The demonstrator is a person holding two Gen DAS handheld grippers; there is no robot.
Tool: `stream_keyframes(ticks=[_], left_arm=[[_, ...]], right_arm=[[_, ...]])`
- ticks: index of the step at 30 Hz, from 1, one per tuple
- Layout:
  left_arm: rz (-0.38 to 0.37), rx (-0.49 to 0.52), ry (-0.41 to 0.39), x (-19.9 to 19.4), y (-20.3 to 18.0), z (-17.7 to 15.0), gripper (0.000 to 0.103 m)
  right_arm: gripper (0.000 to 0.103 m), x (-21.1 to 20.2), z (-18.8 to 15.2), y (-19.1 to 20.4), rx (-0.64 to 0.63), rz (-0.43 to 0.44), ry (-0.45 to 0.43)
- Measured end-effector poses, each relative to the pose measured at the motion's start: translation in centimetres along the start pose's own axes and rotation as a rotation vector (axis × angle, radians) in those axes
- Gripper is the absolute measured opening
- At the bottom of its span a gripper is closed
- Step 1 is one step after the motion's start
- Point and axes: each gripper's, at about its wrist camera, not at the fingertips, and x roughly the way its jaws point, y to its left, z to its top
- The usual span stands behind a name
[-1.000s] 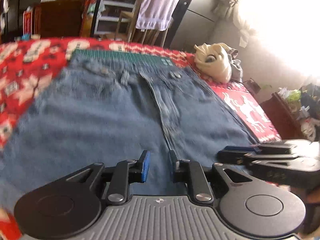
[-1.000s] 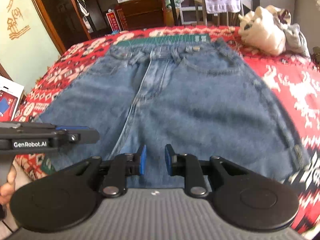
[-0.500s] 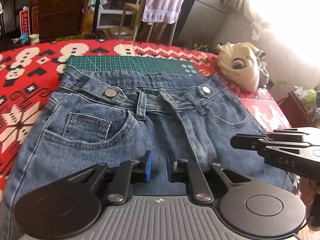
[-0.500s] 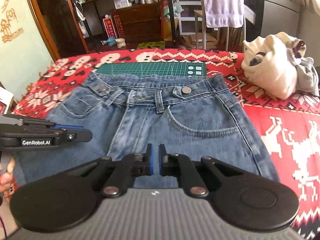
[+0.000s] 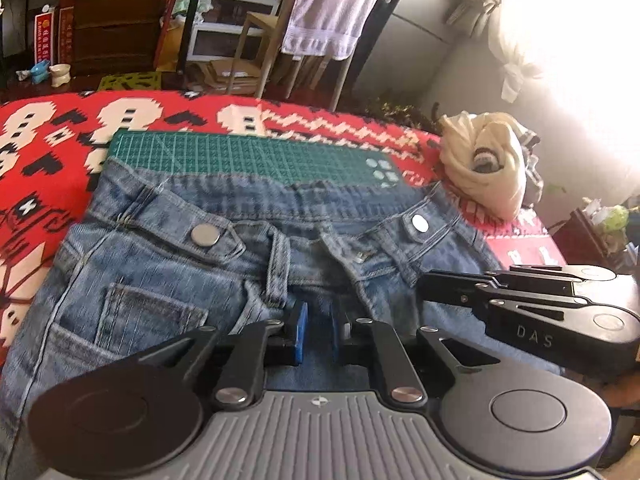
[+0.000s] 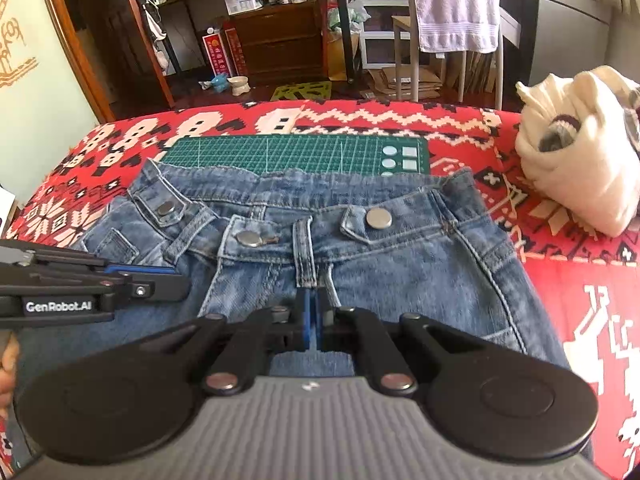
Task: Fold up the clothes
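Blue jeans (image 5: pixel 160 272) lie flat on the red patterned blanket (image 5: pixel 40 152), waistband away from me, its far edge over a green cutting mat (image 5: pixel 260 156). My left gripper (image 5: pixel 317 316) sits just below the belt loop by the fly, its blue pads drawn close with denim between them. In the right wrist view the jeans (image 6: pixel 420 264) fill the middle. There my right gripper (image 6: pixel 313 304) is shut on denim under the centre belt loop. Each gripper shows in the other's view: the right gripper (image 5: pixel 424 286) and the left gripper (image 6: pixel 180 280), both low over the cloth.
A cream bundle of clothes (image 6: pixel 580 168) sits on the blanket to the right of the jeans. Beyond the bed's far edge stand a wooden chair with a pale towel (image 6: pixel 456 8), shelves and a dark cabinet. A person's hand (image 6: pixel 6 360) shows at the left edge.
Both grippers have travelled from the hem end of the jeans up to just below the waistband. Their jaws have narrowed from clearly apart to pinched together on the denim.
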Motion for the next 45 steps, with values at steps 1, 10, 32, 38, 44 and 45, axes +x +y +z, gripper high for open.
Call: stream_keyframes(ticks=[1,10,32,38,44,45], left_arm=[[-0.002,0.000,-0.003,0.2,0.0,0.2,0.011],[-0.024,-0.055,-0.016,0.5,0.8,1.3,0.011],[0.007,-0.171,-0.055,3.4,4.8,7.0,0.005],[-0.021,-0.185,-0.077,2.8,5.6,7.9,0.003],[-0.045,-0.193,-0.092,2.0,6.4,8.8,0.004],[-0.044,-0.188,-0.088,1.6,6.6,9.0,0.004]], right_arm=[[0.003,0.1,0.2,0.1,-0.005,0.005,-0.006],[0.003,3.1,2.6,1.9,-0.043,0.045,0.002],[0.001,9.9,8.2,-0.5,0.057,0.012,0.022],[0.000,10.7,9.0,-1.1,0.112,0.028,0.019],[0.004,8.8,9.9,-1.5,0.133,0.064,-0.027],[0.004,8.4,9.9,-1.3,0.120,0.069,-0.028]])
